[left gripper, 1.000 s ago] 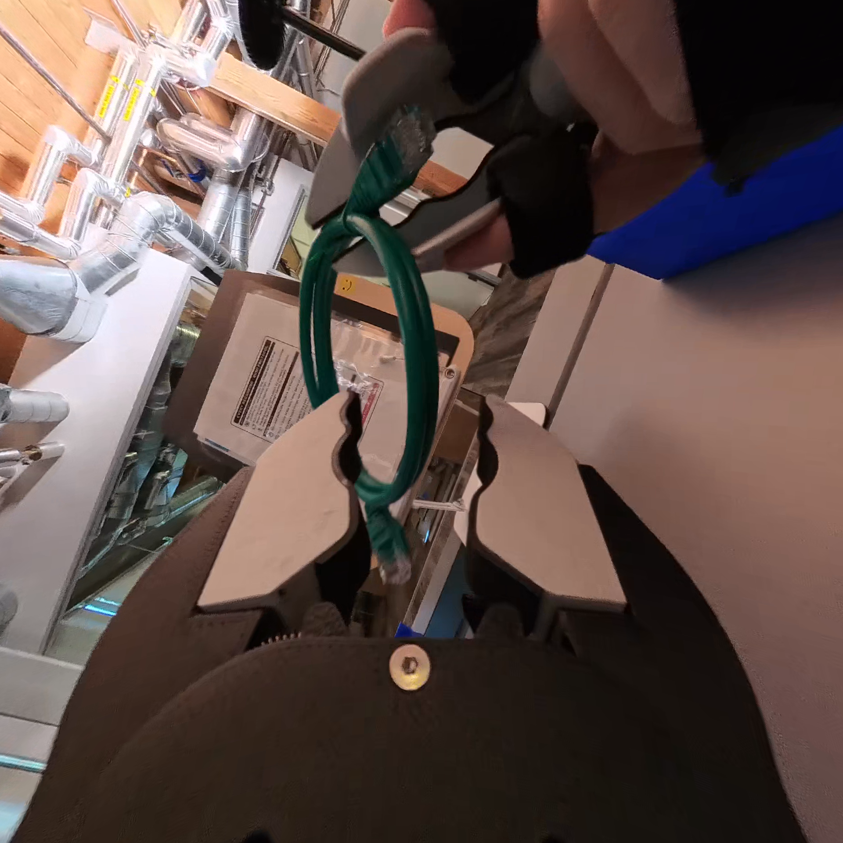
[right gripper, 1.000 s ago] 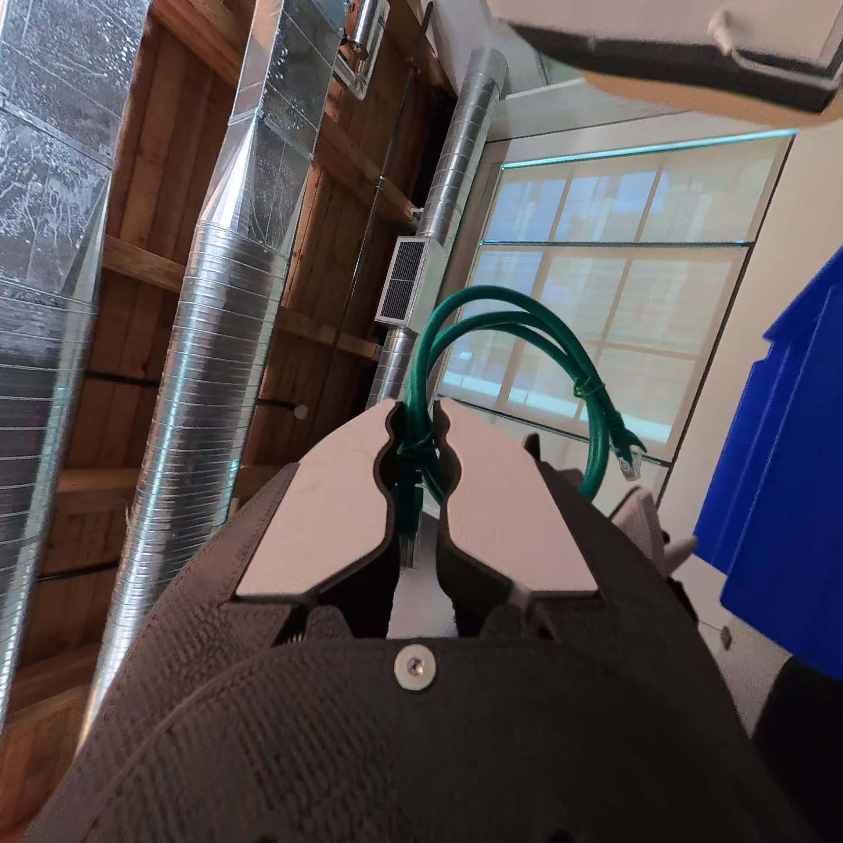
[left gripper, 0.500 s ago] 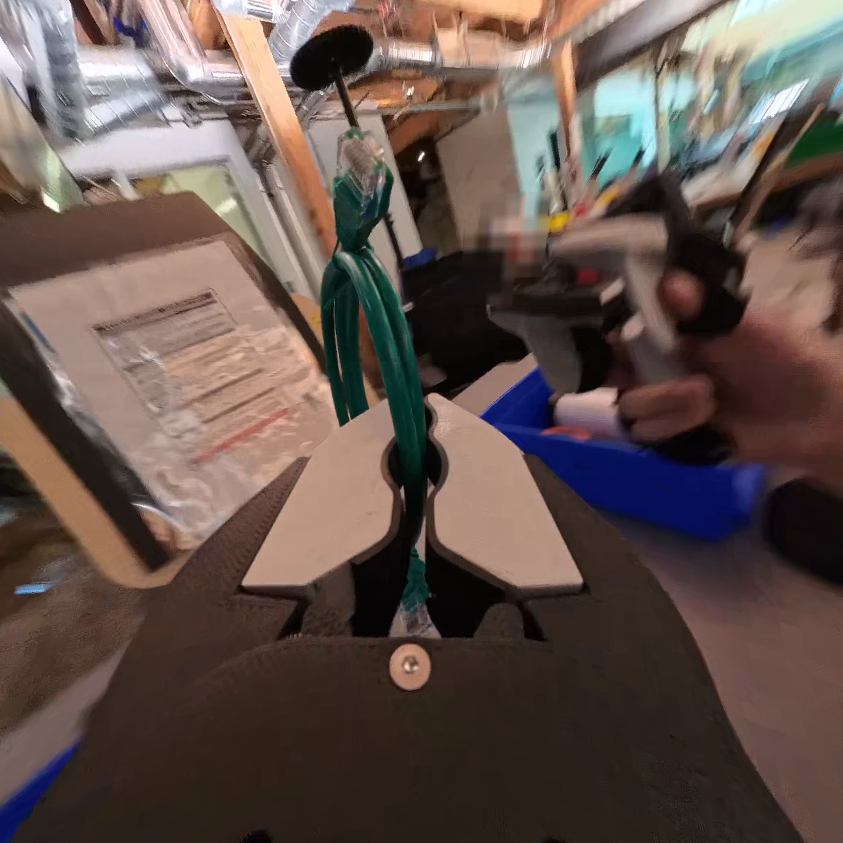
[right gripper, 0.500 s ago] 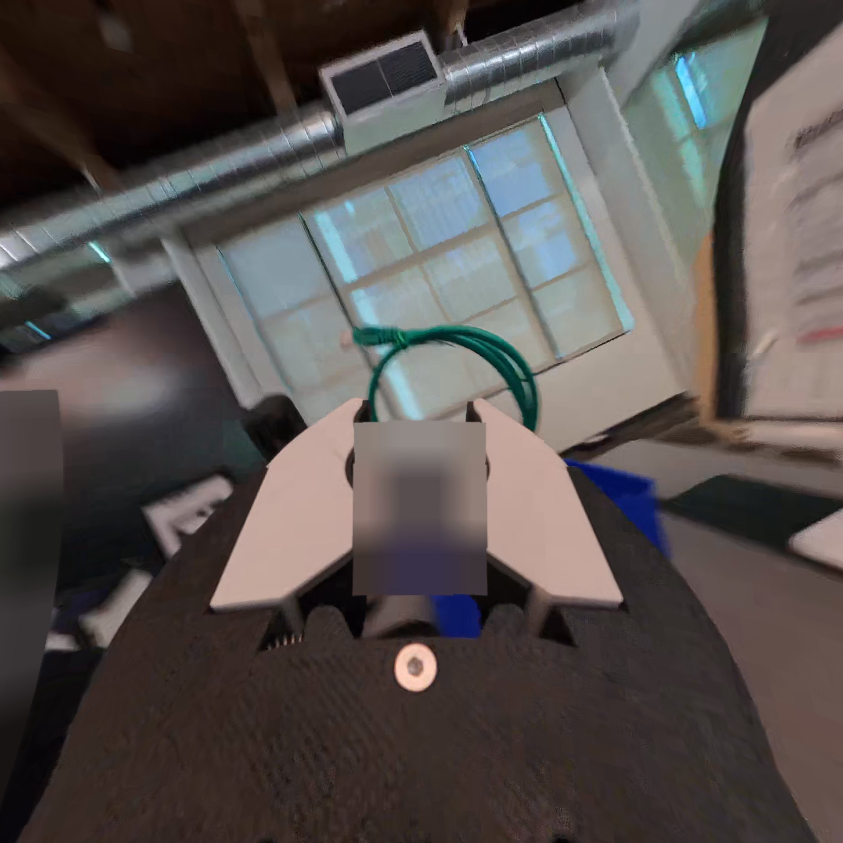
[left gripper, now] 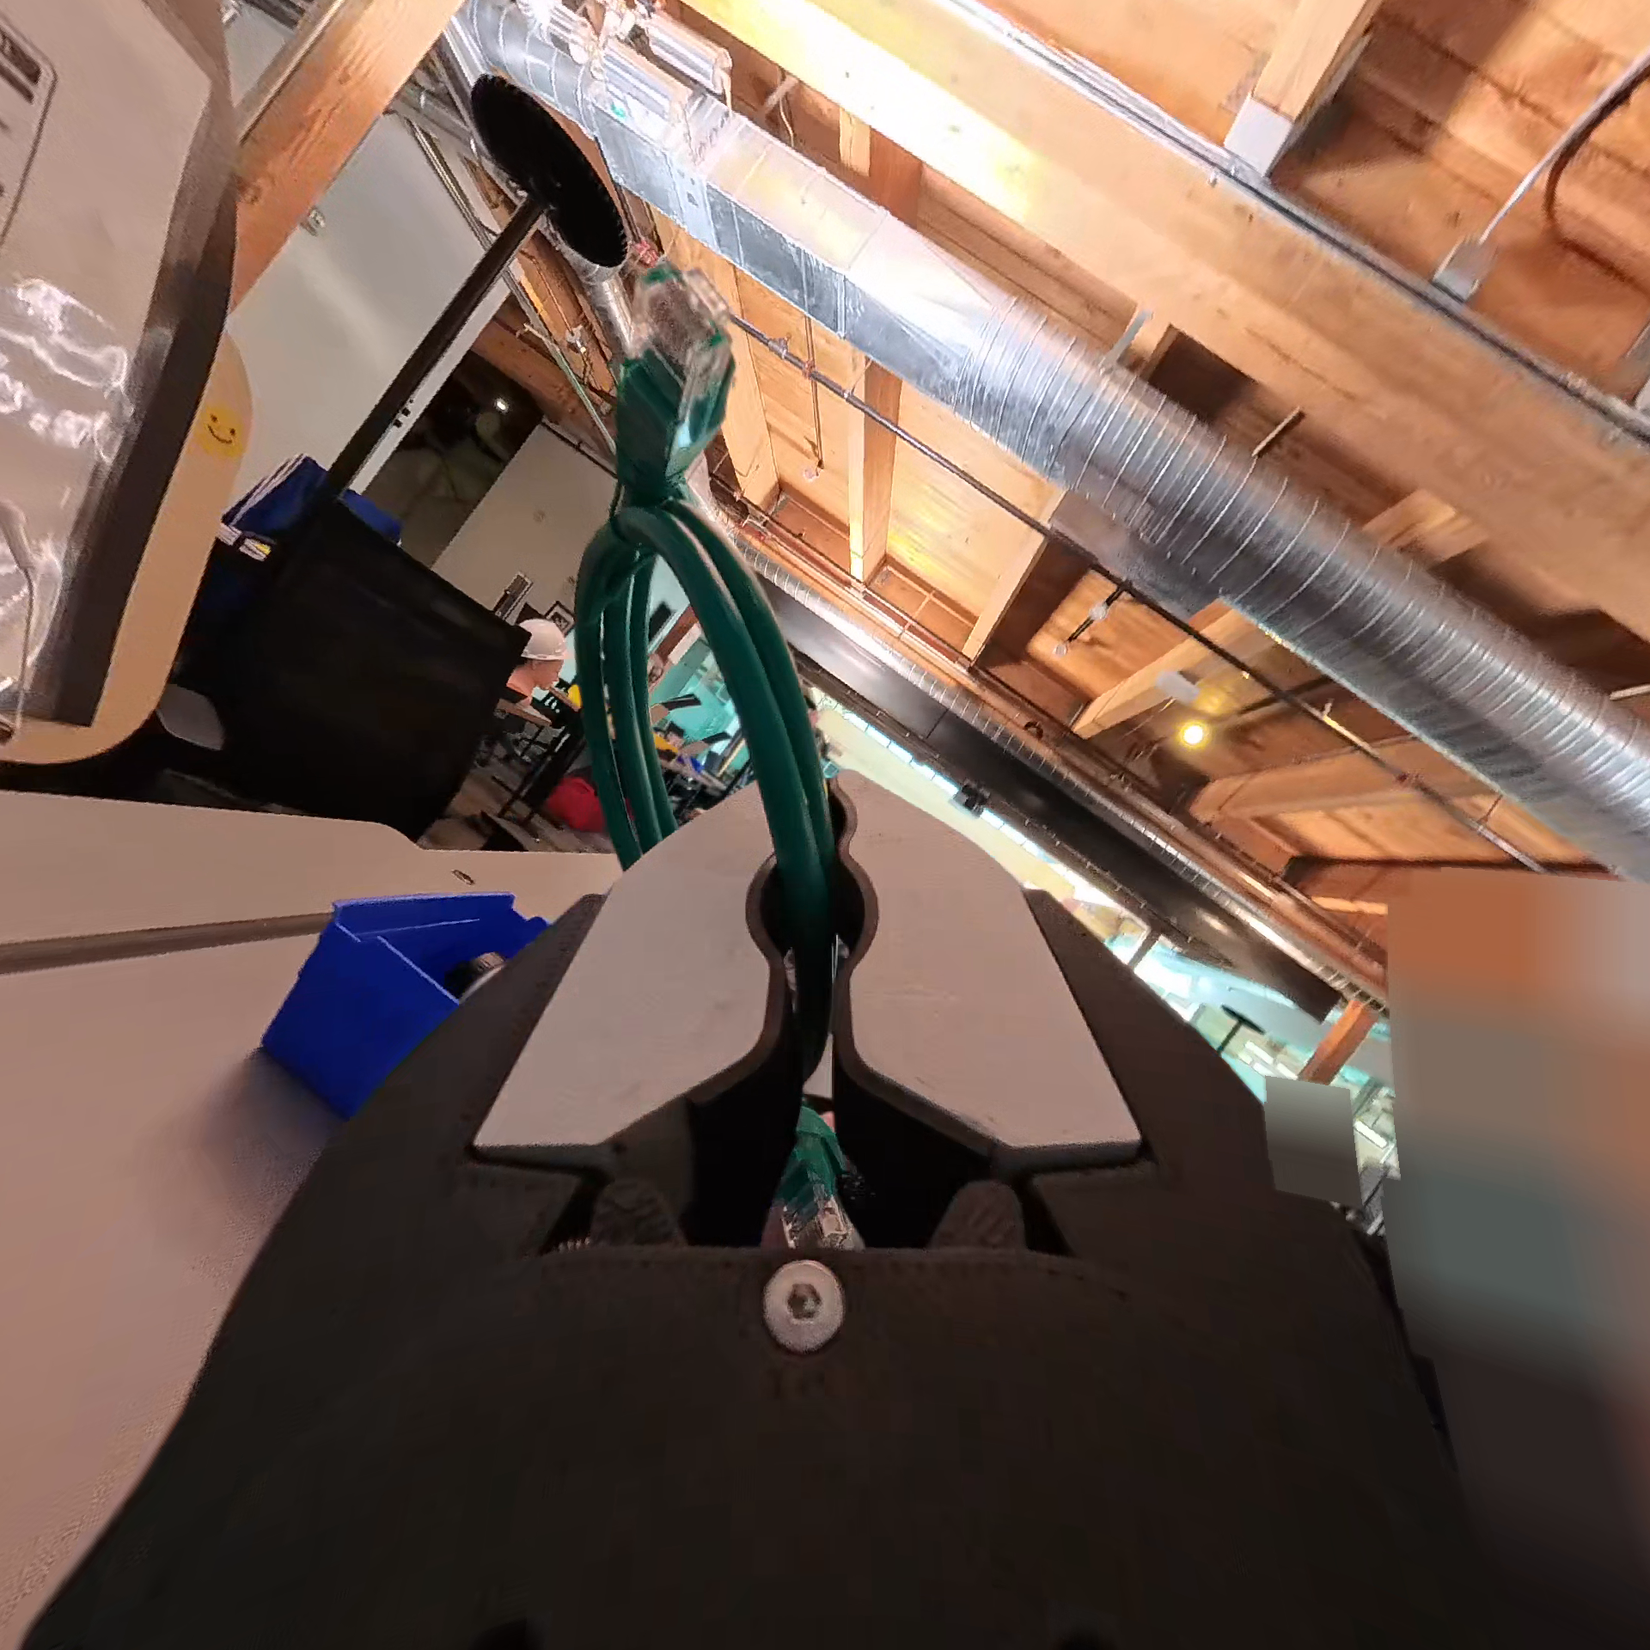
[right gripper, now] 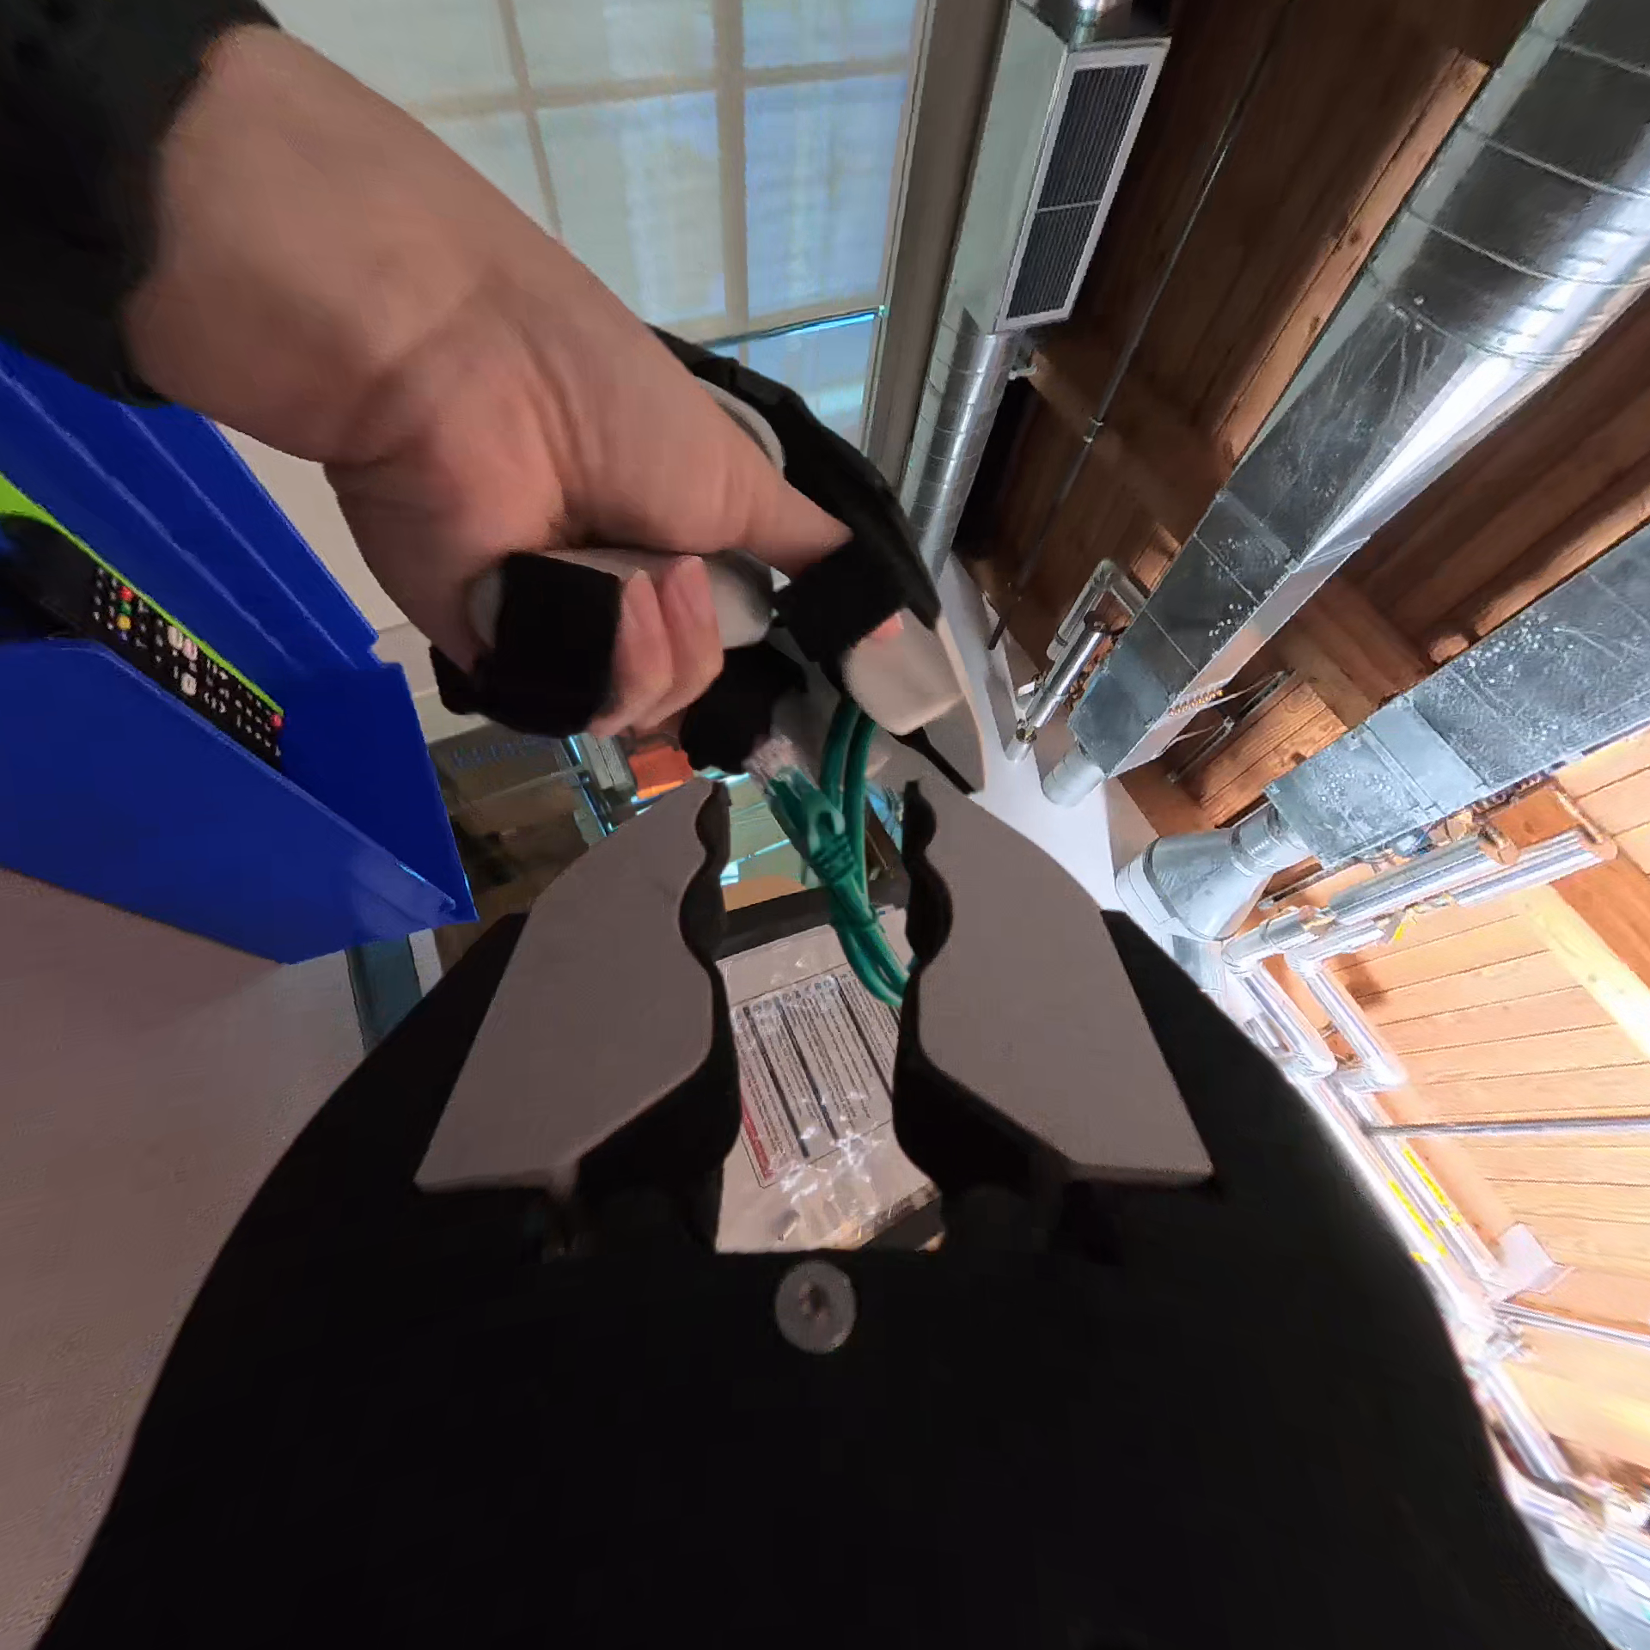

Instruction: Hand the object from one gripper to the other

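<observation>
Left wrist view shows the left gripper (left gripper: 808,893) with its two pale grey fingers (left gripper: 643,1000) drawn together on the coiled green network cable with clear plastic plugs (left gripper: 705,679): several strands pass through the round notch between the jaws, one plug lies behind the fingers near the gripper body, and the other plug stands up beyond the tips against the timber ceiling and the silver ribbed ventilation duct (left gripper: 1250,500). A blue plastic bin (left gripper: 375,991) sits on the grey table surface (left gripper: 116,1116) to the left. Right wrist view shows the right gripper (right gripper: 812,884) with a wide gap between its jaws and nothing held; through the gap the cable (right gripper: 844,857) appears farther off, hanging from the left gripper (right gripper: 884,714), which a person's hand (right gripper: 464,429) in black finger straps holds. One loop of the cable appears to lie against the inner edge of the right finger (right gripper: 1027,1009), though contact cannot be confirmed. A larger blue plastic bin (right gripper: 179,732) lies to the left. Compared with one second ago, possession has reversed: at that time the right gripper clamped the cable and the left stood spread around its lower loop. Half a second ago the left had closed on the coil and the right had let go. Since then the right gripper has turned back to face the cable at close range. On this evidence the transfer from right to left is judged complete, and the empty right gripper's position suggests that a return pass may be in preparation.
</observation>
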